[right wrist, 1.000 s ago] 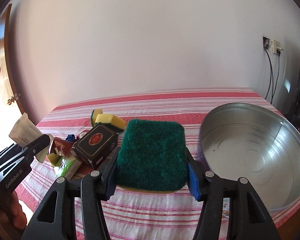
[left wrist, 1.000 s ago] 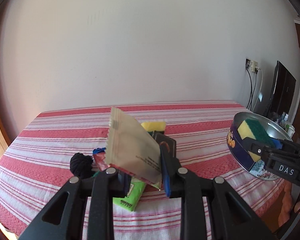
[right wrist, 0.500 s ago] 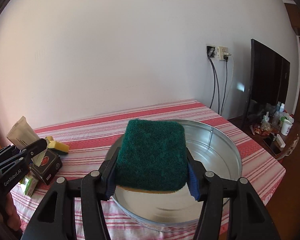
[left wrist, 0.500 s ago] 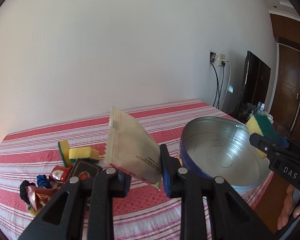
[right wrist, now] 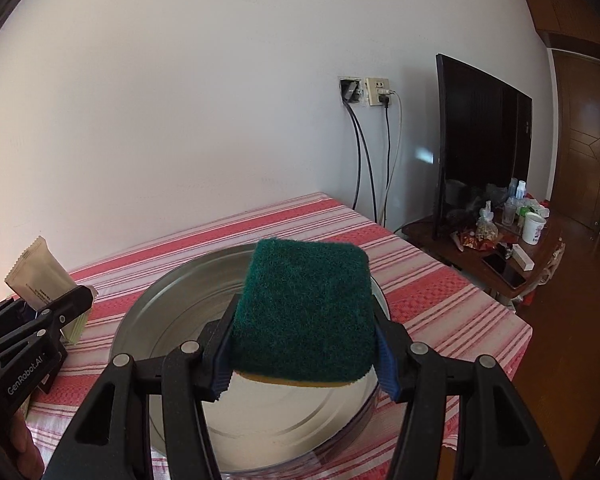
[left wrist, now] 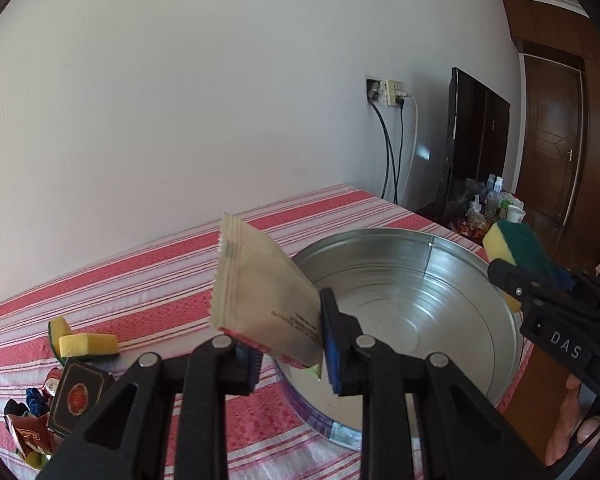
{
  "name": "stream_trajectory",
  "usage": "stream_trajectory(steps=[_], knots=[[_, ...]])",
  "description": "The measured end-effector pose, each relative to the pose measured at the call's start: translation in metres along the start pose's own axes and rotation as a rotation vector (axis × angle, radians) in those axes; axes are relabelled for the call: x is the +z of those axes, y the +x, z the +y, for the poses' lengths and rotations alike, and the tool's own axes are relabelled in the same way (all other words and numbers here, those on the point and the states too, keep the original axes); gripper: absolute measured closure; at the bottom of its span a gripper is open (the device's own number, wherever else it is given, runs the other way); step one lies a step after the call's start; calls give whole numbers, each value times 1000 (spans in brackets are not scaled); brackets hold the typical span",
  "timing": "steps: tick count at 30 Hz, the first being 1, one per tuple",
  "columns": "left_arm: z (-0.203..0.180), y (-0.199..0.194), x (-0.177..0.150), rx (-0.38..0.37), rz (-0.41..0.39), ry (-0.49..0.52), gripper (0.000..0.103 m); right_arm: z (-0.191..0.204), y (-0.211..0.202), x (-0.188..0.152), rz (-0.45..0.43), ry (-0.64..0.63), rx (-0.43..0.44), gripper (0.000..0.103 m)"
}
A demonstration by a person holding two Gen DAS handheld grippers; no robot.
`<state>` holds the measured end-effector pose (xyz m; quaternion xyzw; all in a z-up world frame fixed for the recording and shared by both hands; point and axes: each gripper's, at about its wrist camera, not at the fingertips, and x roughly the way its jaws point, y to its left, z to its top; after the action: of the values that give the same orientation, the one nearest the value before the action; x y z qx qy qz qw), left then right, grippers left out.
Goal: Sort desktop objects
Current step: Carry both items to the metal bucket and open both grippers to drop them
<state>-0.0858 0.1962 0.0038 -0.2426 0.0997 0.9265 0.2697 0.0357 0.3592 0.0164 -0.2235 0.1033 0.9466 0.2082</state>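
My left gripper (left wrist: pixel 290 354) is shut on a beige sachet (left wrist: pixel 260 300), held tilted above the near left rim of a round metal tin (left wrist: pixel 452 292). My right gripper (right wrist: pixel 304 364) is shut on a green-and-yellow sponge (right wrist: pixel 304 312) that hangs over the tin (right wrist: pixel 172 312). From the left wrist view the sponge (left wrist: pixel 516 244) and right gripper (left wrist: pixel 540 284) sit over the tin's right rim. In the right wrist view the sachet (right wrist: pixel 40 276) and left gripper (right wrist: pixel 60 308) show at the left edge.
On the red-striped tablecloth (left wrist: pixel 160 292), left of the tin, lie a yellow sponge (left wrist: pixel 86 344), a dark box (left wrist: pixel 78 394), red packets (left wrist: pixel 30 438) and dark yarn. A wall socket with cables (right wrist: pixel 364 96), a black screen (right wrist: pixel 480 148) and a cluttered side table (right wrist: pixel 500 240) stand beyond the table's right end.
Both grippers have swung right from the pile of objects to the metal tin, carrying the sachet and the sponge. The sponge now hangs over the tin's inside.
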Motion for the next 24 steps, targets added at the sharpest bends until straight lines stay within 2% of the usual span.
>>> stream_trajectory(steps=[10, 24], knots=[[-34, 31, 7, -42, 53, 48, 79, -15, 27, 1, 50, 28, -29, 44], [-47, 55, 6, -43, 117, 82, 79, -6, 47, -4, 97, -3, -51, 43]])
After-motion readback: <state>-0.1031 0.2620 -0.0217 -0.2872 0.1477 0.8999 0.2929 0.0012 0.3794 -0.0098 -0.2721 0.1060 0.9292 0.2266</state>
